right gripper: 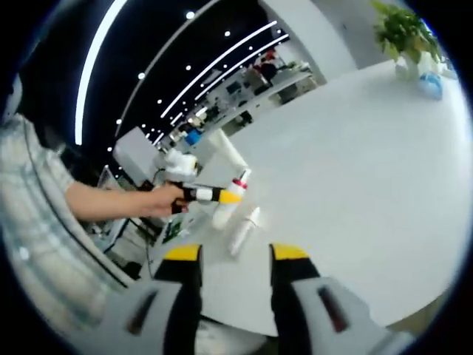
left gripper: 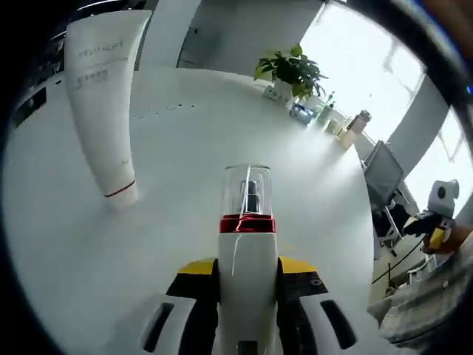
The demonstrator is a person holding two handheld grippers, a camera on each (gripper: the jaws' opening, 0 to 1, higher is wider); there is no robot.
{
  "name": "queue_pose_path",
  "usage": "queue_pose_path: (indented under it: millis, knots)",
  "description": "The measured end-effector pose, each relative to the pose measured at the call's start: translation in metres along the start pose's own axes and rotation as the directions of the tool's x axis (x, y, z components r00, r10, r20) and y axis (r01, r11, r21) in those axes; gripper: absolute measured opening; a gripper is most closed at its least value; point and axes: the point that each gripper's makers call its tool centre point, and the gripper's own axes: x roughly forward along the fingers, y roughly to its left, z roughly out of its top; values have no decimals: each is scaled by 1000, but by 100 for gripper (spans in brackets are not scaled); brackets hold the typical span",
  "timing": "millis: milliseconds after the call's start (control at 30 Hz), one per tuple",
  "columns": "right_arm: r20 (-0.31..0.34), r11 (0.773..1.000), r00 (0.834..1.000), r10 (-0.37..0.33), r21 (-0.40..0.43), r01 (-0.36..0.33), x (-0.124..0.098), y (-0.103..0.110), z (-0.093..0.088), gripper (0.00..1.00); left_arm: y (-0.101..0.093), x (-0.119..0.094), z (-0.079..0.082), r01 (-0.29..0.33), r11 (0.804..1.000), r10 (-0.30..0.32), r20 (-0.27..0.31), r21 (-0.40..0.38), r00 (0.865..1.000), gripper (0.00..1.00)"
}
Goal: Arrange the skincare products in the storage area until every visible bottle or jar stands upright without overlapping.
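I judge the job partly done; the white tube [left gripper: 100, 103] stands on its cap on the white table [left gripper: 310, 192], upright as far as I can tell; the pump bottle [left gripper: 247, 244] with the red band and clear cap is in my left gripper [left gripper: 247, 270], its yellow-tipped jaws closed on the bottle's white body from either side, the cap pointing away from the jaws; in the right gripper view that bottle [right gripper: 228, 203] hangs tilted over the table, near the tube and on the side of it toward me; whether its base touches the surface I cannot tell.

Still left, in my reckoning: a small white bottle [right gripper: 244, 231] lies on its side just beside the held bottle, on the near side of the tube; it needs standing up, and the pump bottle needs setting down clear of both.

My right gripper [right gripper: 235, 255] hangs well back from the tube, jaws parted, nothing between them; the lying bottle sits ahead of its gap.
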Motion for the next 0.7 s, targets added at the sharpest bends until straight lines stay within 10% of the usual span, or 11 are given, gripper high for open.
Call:
queue_pose_path:
  millis: [267,700]
  knots:
    - [-2,997,997,81,-15,-81,24,27,4,35,-40,-43,-2,114,990,-100,158,-86,982,27]
    - [-7,958,958,287,-17,-287,80,108,21,44,-102,-118,-22,329,917,-203,444,-226,873,27]
